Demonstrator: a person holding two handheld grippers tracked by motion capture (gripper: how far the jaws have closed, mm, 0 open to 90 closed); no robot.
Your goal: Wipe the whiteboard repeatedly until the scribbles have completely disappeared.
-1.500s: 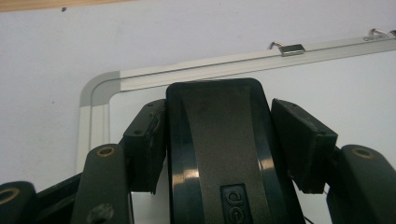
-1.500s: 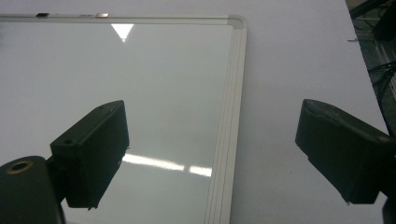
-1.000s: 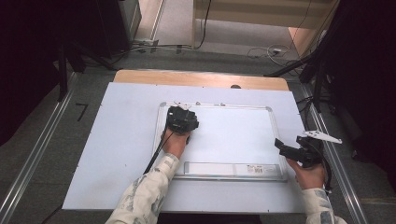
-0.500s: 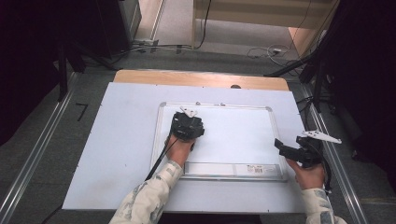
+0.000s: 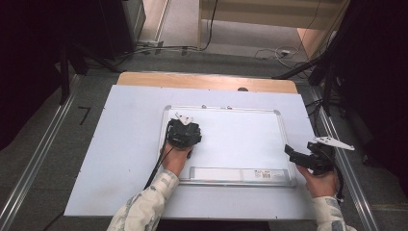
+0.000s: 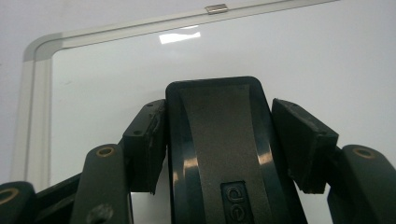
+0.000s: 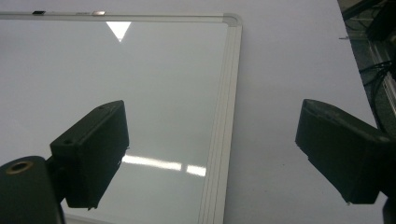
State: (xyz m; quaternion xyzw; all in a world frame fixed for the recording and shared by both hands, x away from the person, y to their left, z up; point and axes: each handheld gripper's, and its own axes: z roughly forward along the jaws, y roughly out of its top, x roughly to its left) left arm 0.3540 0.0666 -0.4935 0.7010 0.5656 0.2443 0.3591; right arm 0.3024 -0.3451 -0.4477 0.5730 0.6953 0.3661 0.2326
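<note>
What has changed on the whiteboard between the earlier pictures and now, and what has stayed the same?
The left gripper, shut on the black eraser, has slid to the right across the whiteboard. The right gripper stays open at the board's right edge, and the whiteboard has not moved.

Letters on the black eraser

The black eraser [image 6: 219,154] had raised letters on a small plate near its bottom end — they looked like "de", cut off by the edge of the left gripper view, so the whole word could not be read. The whiteboard [image 5: 240,139] had a small sticker [image 5: 262,174] on its bottom tray in the high view — it was too tiny and blurry to read. On the grey floor to the left of the table, a dark mark [image 5: 84,114] looked like the number 7.
</note>
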